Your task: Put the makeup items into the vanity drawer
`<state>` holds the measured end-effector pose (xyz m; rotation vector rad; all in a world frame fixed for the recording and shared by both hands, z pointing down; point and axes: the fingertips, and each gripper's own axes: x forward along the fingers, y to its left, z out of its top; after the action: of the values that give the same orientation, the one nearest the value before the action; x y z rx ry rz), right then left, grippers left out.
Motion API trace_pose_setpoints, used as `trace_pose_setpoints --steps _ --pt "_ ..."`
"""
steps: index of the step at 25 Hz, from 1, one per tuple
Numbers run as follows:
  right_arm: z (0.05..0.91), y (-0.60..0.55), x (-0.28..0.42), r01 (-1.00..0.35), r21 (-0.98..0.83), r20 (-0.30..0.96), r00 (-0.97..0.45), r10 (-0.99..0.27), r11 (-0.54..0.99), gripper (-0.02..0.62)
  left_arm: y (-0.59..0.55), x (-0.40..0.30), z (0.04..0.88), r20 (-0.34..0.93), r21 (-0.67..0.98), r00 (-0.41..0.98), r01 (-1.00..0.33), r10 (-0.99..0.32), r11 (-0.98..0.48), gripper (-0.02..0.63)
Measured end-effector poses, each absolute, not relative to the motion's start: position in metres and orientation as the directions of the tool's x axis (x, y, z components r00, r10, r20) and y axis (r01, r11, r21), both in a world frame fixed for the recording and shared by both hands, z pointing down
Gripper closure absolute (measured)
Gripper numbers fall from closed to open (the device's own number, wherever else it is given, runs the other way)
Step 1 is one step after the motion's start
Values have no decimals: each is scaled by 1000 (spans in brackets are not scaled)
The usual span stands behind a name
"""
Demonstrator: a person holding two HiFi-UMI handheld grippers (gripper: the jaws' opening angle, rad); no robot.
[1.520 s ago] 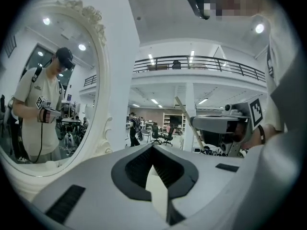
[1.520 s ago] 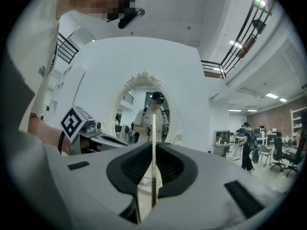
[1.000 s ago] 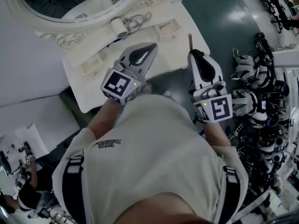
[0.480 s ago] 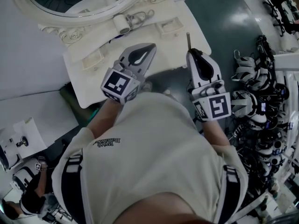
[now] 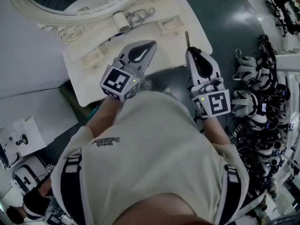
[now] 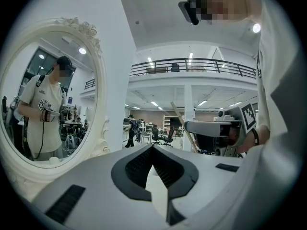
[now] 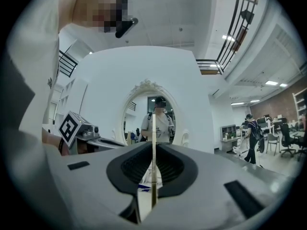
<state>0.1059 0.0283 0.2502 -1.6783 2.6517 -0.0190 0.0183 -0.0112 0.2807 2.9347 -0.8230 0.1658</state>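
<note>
Next to nothing different from a second ago: both grippers parked in almost the same spots above the front of the worktop point(image 5: 89, 90), the head view merely drifting a touch. No progress on the task, then, by this reading: stick point(image 5: 187, 37) not yet stowed, and no open drawer visible anywhere. Right gripper point(image 5: 191, 53) clamped on that thin stick, probably a makeup pencil or brush handle, jaws nearly together, stick poking out beyond the tips toward the mirror point(image 5: 51, 22). Left gripper point(image 5: 151, 45) closed to the tips and empty. Further back on the worktop, just below the mirror, a white tube point(image 5: 121, 20) and a metal tool point(image 5: 139, 18) lying side by side, untouched. Both hands held out ahead of the chest, roughly level, left angled over the worktop's middle, right near its front right corner.
</note>
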Motion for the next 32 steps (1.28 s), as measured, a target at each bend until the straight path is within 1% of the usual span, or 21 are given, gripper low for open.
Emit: trace_pose_setpoints --steps 14,21,32 --pt "259 -62 126 -869 183 45 -459 -887 459 565 -86 21 298 166 75 814 -573 -557 -816 600" --pt "296 -129 124 -841 186 104 -497 -861 508 565 -138 26 327 210 93 793 -598 -572 -796 600" --pt "399 -206 104 -789 146 237 -557 -796 596 565 -200 32 413 330 166 764 -625 -554 -763 600"
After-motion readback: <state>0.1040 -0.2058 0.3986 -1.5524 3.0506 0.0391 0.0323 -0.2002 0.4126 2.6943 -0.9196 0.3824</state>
